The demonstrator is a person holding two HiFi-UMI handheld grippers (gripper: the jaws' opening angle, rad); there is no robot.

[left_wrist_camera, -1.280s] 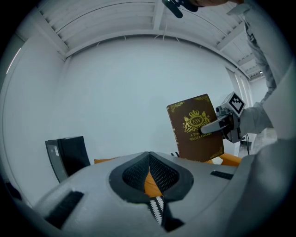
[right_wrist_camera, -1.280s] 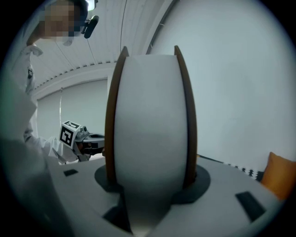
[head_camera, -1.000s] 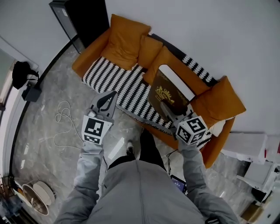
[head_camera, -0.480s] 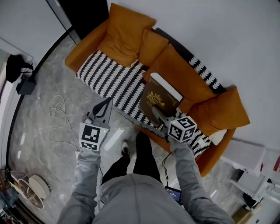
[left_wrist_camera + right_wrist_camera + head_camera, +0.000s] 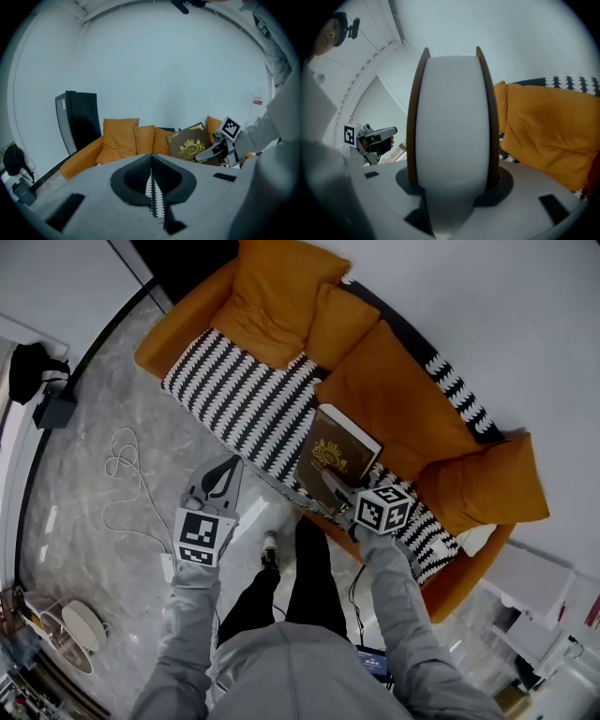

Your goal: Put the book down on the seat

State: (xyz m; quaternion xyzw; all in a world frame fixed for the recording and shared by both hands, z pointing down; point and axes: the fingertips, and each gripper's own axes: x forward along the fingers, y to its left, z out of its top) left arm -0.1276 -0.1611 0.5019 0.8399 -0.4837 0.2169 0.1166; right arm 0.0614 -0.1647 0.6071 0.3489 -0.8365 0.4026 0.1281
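Right gripper (image 5: 330, 486) is pinching the book (image 5: 339, 448) by its bottom edge. In the right gripper view you're looking straight at the white page block with a brown cover on each side, and the jaws are spread wide around that thickness and clamped on it. The book sticks out ahead of the jaws, gold-crest cover facing up toward the head camera. It's tilted, not flat.

Under and just past the right gripper is the zigzag throw (image 5: 244, 399) covering the sofa (image 5: 178, 338) seat. A big orange cushion (image 5: 394, 399) sits right behind the book, and in the right gripper view it's off to the right of the jaws. Can't tell whether the book's far edge is touching the throw or the cushion.

Left gripper (image 5: 225, 470) is well off to the left of the right one, out over the marble floor (image 5: 84, 549) in front of the sofa. Its jaws are pressed together with nothing in them, nose pointed at the seat. From its own view the book sits ahead and to the right.
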